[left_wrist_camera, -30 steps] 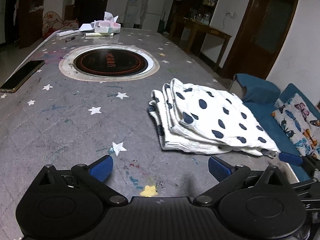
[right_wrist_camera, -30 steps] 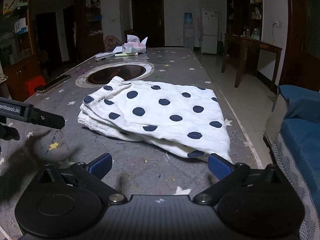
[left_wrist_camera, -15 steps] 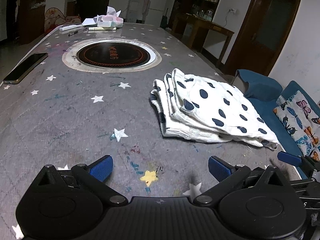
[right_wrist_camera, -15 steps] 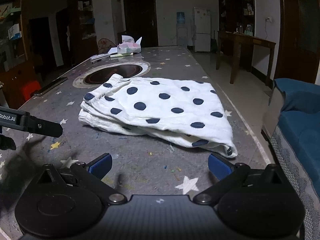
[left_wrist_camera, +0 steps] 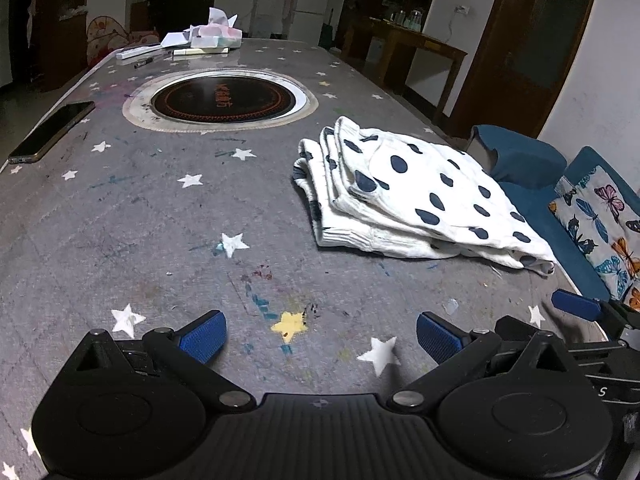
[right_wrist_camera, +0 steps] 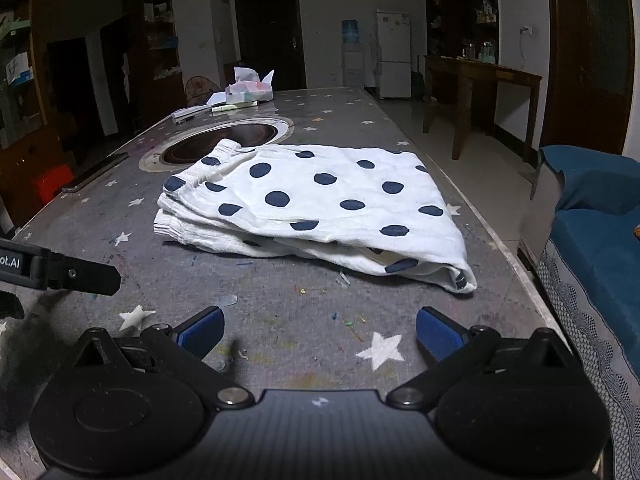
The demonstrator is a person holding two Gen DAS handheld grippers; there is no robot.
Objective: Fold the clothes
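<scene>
A white garment with dark blue dots (left_wrist_camera: 412, 196) lies folded in layers on the grey star-patterned table (left_wrist_camera: 140, 216), near its right edge. It also shows in the right wrist view (right_wrist_camera: 320, 208). My left gripper (left_wrist_camera: 322, 336) is open and empty, held above the table short of the garment. My right gripper (right_wrist_camera: 320, 332) is open and empty, short of the garment's near edge. The right gripper's blue fingertip (left_wrist_camera: 576, 306) shows at the right of the left wrist view. The left gripper's body (right_wrist_camera: 60, 270) shows at the left of the right wrist view.
A round black cooktop (left_wrist_camera: 224, 98) is set in the table's middle. A phone (left_wrist_camera: 52, 130) lies at the left edge. A tissue box and papers (left_wrist_camera: 208, 38) sit at the far end. A blue sofa (right_wrist_camera: 600, 240) stands right of the table.
Both grippers have drawn back from the garment toward the table's near end. Both stay open. The garment has not moved.
</scene>
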